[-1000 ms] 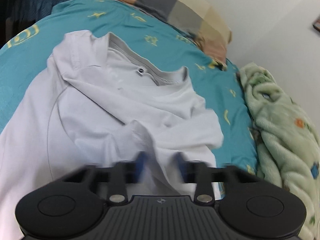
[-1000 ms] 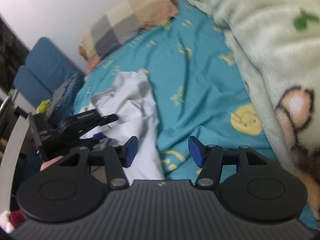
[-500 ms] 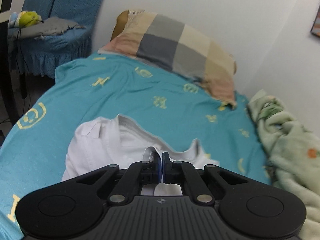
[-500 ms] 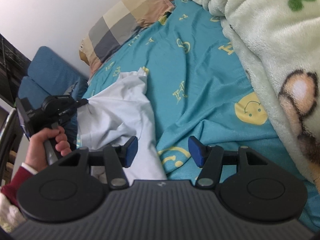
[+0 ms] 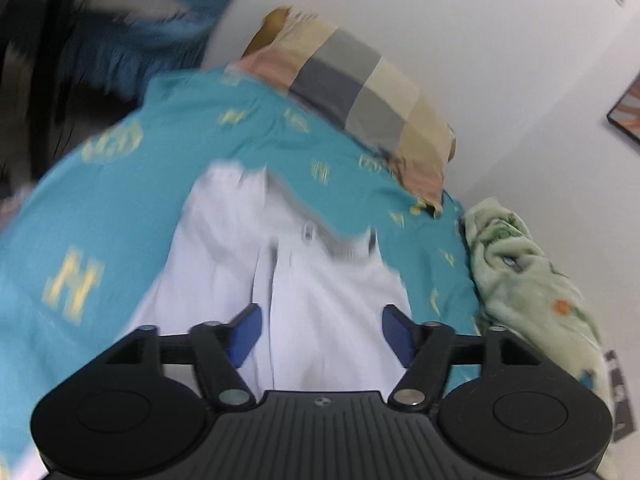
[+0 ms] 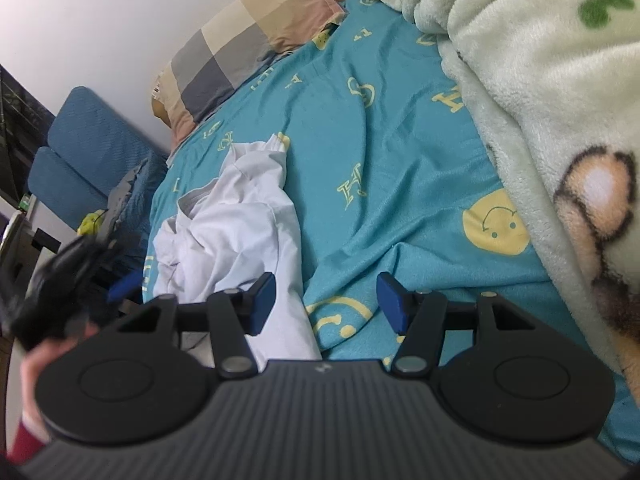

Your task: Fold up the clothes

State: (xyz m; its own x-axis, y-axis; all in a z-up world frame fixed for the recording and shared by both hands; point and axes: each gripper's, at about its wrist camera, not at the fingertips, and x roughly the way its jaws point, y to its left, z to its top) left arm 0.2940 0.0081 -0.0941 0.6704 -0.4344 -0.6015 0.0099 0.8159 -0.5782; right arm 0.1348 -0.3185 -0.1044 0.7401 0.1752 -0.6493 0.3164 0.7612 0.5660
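- White cotton-like shirt (image 5: 320, 300) lies on the teal bedsheet (image 5: 120, 208), centre of the left wrist view; grey-lined collar (image 5: 348, 244) points toward the checked pillow (image 5: 360, 92) at upper centre.
- Right wrist view: same shirt (image 6: 236, 236) sits left of centre, rumpled, layers heaped over each other, one sleeve end (image 6: 276, 146) reaching up-frame. Not a neat flat fold as it lies.
- Left gripper (image 5: 320, 332): tongs wide apart, nothing between the blue pads, hanging just over the lower body of the shirt. Frame is motion-blurred.
- Right gripper (image 6: 326, 304): tongs wide apart, empty, over the sheet at the shirt's right edge. A smiley print shows between the pads.
- Fleece blanket (image 6: 540, 80) fills the right of the right wrist view, well apart from the shirt.
- Handling judgement: light, thin, limp fabric; no stiffness, will drape and sag from any single pinch point. Low slip on the sheet, so dragging would likely bunch it.
- Hold judgement: pinch at seams or doubled edges, i.e. shoulder seam beside the collar, hem corner, or sleeve cuff. Two separated pinch points should keep an edge taut.
- Risk: pads catching the bedsheet together with the shirt.
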